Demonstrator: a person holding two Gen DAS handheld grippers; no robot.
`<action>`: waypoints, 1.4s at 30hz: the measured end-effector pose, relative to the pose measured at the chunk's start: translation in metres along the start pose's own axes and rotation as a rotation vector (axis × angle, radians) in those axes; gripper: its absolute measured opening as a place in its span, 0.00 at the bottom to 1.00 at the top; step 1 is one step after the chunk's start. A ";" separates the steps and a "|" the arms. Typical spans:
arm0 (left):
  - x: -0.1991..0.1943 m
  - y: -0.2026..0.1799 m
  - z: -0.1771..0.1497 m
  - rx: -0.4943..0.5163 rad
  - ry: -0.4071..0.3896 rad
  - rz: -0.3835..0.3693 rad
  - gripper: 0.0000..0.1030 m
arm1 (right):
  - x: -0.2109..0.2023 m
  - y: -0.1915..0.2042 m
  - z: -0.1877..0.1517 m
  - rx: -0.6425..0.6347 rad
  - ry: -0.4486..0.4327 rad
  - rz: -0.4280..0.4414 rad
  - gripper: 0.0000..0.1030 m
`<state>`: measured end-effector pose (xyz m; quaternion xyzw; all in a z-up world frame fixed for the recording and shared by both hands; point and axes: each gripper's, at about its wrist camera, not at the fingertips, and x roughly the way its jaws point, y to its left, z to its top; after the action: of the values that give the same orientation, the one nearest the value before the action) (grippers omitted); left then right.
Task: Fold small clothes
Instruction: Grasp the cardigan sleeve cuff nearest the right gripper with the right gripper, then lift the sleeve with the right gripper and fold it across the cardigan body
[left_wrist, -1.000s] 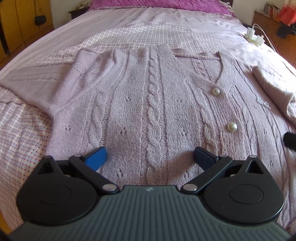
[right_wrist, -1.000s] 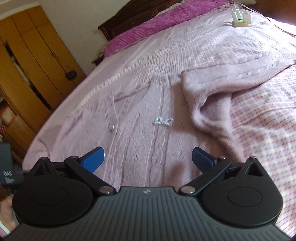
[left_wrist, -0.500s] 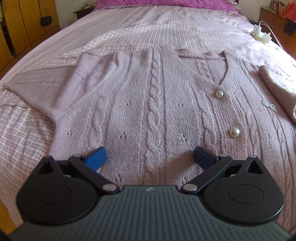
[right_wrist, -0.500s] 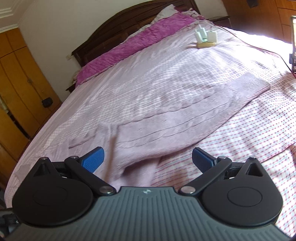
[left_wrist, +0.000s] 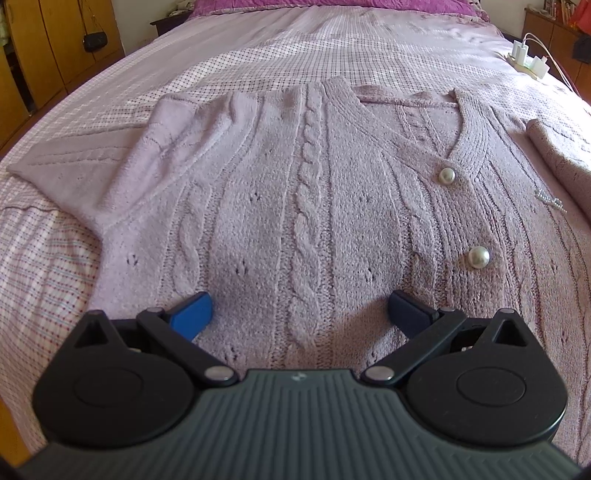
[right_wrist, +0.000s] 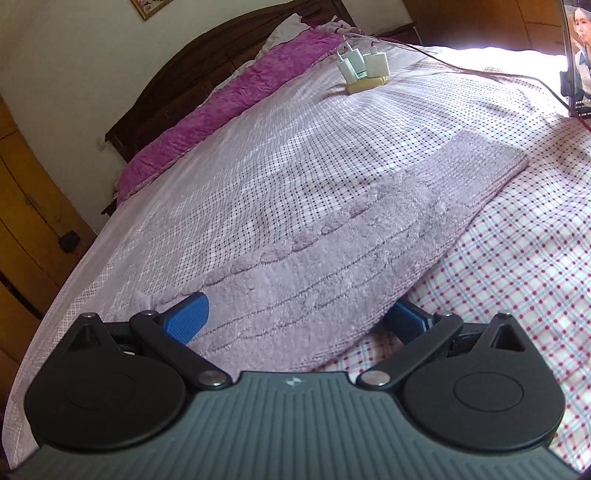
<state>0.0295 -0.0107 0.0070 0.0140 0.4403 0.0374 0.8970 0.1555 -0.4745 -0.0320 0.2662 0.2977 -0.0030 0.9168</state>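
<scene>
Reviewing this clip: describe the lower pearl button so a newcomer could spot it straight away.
On the checked bed sheet lies a lilac cable-knit cardigan, spread front up. Follow its V-neck down the ribbed placket on the right: two round pearl buttons sit there. The lower pearl button is the one nearer the camera, below the upper pearl button.

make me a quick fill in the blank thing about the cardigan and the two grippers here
The cardigan lies flat on the ___.
Its two visible pearl buttons are ___ in colour.
The left gripper has its fingers ___ above the knit.
The right gripper points along one ___ of the cardigan.

Missing words: bed; white; open; sleeve
</scene>
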 end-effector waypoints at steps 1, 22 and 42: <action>0.000 0.000 -0.001 0.002 -0.002 0.001 1.00 | 0.002 -0.001 0.001 0.009 -0.010 0.002 1.00; -0.006 0.002 0.000 0.022 -0.026 -0.019 1.00 | -0.090 0.037 0.026 -0.038 -0.324 0.073 0.07; -0.047 0.059 0.017 -0.054 -0.130 0.044 1.00 | -0.170 0.216 0.005 -0.281 -0.377 0.234 0.06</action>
<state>0.0111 0.0440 0.0580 0.0019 0.3797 0.0679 0.9226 0.0540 -0.3172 0.1698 0.1637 0.0863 0.0949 0.9781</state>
